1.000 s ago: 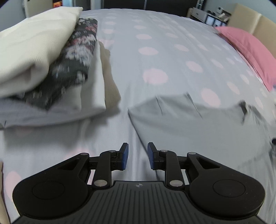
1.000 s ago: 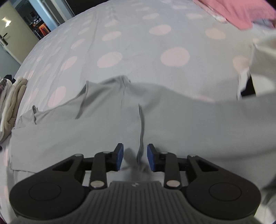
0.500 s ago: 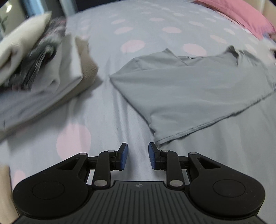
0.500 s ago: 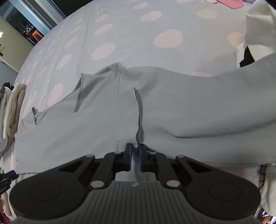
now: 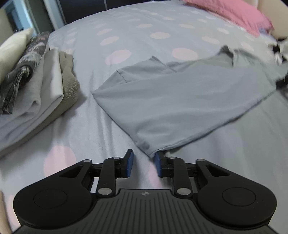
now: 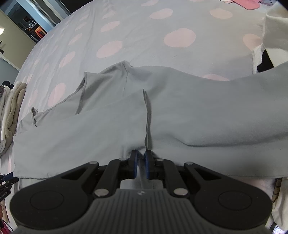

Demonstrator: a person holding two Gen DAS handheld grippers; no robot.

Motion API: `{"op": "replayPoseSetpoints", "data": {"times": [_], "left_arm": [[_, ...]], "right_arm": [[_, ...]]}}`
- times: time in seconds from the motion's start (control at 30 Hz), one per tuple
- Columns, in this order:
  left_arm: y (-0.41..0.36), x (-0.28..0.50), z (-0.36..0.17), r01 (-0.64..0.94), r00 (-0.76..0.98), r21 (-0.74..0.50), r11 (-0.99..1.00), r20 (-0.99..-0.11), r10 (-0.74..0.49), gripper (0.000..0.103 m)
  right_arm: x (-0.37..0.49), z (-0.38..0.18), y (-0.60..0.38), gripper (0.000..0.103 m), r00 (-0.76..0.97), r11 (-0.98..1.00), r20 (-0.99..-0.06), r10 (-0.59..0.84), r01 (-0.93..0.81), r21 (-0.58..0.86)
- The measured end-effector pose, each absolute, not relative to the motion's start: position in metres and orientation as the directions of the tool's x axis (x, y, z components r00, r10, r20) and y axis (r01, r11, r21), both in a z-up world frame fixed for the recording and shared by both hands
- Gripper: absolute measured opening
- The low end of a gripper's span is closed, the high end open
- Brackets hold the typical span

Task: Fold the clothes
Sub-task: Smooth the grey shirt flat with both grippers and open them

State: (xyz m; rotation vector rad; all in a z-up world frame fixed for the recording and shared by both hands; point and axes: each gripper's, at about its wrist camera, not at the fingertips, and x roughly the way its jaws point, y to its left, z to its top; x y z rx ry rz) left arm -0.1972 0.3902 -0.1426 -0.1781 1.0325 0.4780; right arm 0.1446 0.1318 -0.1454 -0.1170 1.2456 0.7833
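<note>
A grey T-shirt [image 5: 180, 100] lies spread on the polka-dot bed, its near bottom corner just ahead of my left gripper [image 5: 143, 162]. The left gripper is open, its right fingertip [image 5: 158, 158] touching that corner. In the right wrist view the same grey T-shirt [image 6: 108, 129] fills the middle, with a sleeve folded over it. My right gripper [image 6: 141, 162] is shut on the T-shirt's near hem, and a raised crease runs away from its tips.
A stack of folded clothes [image 5: 36, 86] sits at the left on the bed; it also shows in the right wrist view [image 6: 10, 111]. A pink pillow [image 5: 234, 16] lies far right. White clothing [image 6: 273, 34] lies at the right. The bedsheet [image 5: 126, 36] stretches beyond.
My left gripper has come up to the T-shirt's near corner and stays open. My right gripper has closed on the hem, pinching up a crease.
</note>
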Motion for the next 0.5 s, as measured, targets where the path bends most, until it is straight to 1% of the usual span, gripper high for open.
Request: {"op": "replayPoseSetpoints", "data": {"times": [0.03, 0.1, 0.2, 0.3, 0.5], "left_arm": [[0.392, -0.196, -0.141, -0.467, 0.43, 0.059, 0.882, -0.857, 0.285, 0.004], [0.391, -0.195, -0.137, -0.468, 0.417, 0.064, 0.881, -0.863, 0.284, 0.002], [0.39, -0.193, -0.133, -0.475, 0.371, 0.096, 0.875, -0.879, 0.299, 0.001], [0.388, -0.194, -0.135, -0.447, 0.302, 0.185, 0.875, -0.89, 0.342, 0.001], [0.397, -0.201, -0.146, -0.466, 0.253, 0.197, 0.863, -0.904, 0.343, 0.0]], "right_arm": [[0.144, -0.144, 0.132, 0.009, 0.103, 0.74, -0.877, 0.469, -0.589, 0.326], [0.144, -0.141, 0.131, 0.008, 0.11, 0.739, -0.874, 0.473, -0.59, 0.325], [0.143, -0.132, 0.13, 0.006, 0.138, 0.739, -0.87, 0.474, -0.599, 0.308], [0.144, -0.129, 0.132, 0.005, 0.175, 0.743, -0.875, 0.451, -0.617, 0.259], [0.148, -0.14, 0.128, 0.005, 0.171, 0.747, -0.881, 0.442, -0.613, 0.256]]}}
